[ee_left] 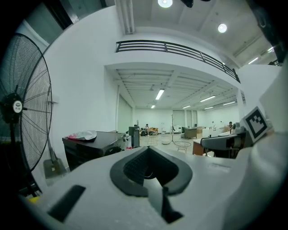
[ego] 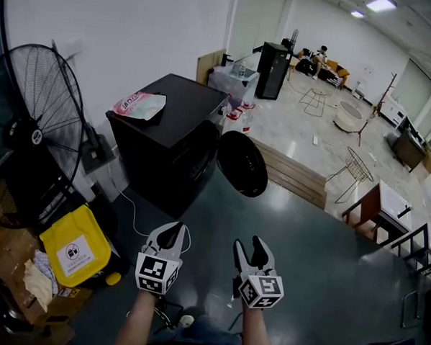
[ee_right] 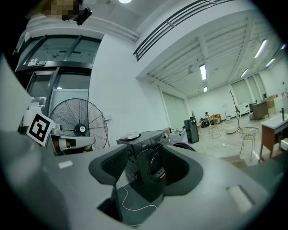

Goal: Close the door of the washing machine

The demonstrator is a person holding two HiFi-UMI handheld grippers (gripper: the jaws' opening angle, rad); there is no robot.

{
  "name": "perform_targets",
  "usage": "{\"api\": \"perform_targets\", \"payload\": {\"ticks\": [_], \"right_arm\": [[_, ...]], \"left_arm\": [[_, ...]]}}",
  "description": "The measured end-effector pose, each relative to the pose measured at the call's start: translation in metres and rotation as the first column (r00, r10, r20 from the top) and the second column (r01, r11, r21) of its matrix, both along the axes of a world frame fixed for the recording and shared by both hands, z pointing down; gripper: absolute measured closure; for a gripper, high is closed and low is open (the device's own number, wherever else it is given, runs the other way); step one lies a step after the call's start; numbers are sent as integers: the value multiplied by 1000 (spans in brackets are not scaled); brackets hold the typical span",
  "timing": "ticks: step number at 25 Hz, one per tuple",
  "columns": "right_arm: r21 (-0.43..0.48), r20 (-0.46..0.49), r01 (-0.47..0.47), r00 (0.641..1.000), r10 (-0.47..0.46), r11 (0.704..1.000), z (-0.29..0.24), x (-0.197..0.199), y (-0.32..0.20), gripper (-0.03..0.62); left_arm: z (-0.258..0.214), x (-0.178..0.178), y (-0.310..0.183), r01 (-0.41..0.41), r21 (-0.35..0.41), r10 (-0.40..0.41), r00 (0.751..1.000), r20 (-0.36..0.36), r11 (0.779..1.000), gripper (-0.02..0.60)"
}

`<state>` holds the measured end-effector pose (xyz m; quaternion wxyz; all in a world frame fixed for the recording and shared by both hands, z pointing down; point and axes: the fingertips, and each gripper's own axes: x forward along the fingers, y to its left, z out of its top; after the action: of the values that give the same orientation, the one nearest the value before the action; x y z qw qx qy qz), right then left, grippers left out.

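The black front-loading washing machine (ego: 170, 140) stands against the white wall, a pink-and-white bag (ego: 138, 105) lying on its top. Its round dark door (ego: 242, 164) hangs swung out to the right of the machine. Both grippers hover low over the dark floor, well short of the machine. My left gripper (ego: 170, 234) is shut and holds nothing; its view shows the pads (ee_left: 135, 166) pressed together, the machine (ee_left: 90, 148) off to the left. My right gripper (ego: 250, 248) is open and empty, and between its pads I see the machine's front (ee_right: 146, 173) and the door's edge (ee_right: 182, 146).
A big black fan (ego: 34, 133) stands at the left, with a yellow container (ego: 76, 247) and boxes below it. A white cable (ego: 131, 207) trails across the floor before the machine. A wooden step (ego: 294, 176), wire chair (ego: 352, 168) and tables (ego: 387, 206) lie to the right.
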<state>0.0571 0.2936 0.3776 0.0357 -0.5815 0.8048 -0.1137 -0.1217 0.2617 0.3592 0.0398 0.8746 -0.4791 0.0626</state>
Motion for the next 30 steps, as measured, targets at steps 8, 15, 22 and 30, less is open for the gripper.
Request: {"api": "perform_targets", "payload": {"ticks": [8, 15, 22, 30], "right_arm": [[-13, 1, -36, 999, 36, 999, 13, 13, -45, 364], [-13, -10, -55, 998, 55, 998, 34, 44, -148, 364], [6, -28, -80, 996, 80, 997, 45, 97, -322, 364], [-84, -58, -14, 998, 9, 996, 75, 126, -460, 364]], "left_arm": [[8, -2, -46, -5, -6, 5, 1000, 0, 1000, 574], [25, 9, -141, 14, -2, -14, 1000, 9, 1000, 574], [33, 34, -291, 60, 11, -61, 997, 56, 998, 574], [37, 68, -421, 106, -1, -106, 993, 58, 994, 574]]}}
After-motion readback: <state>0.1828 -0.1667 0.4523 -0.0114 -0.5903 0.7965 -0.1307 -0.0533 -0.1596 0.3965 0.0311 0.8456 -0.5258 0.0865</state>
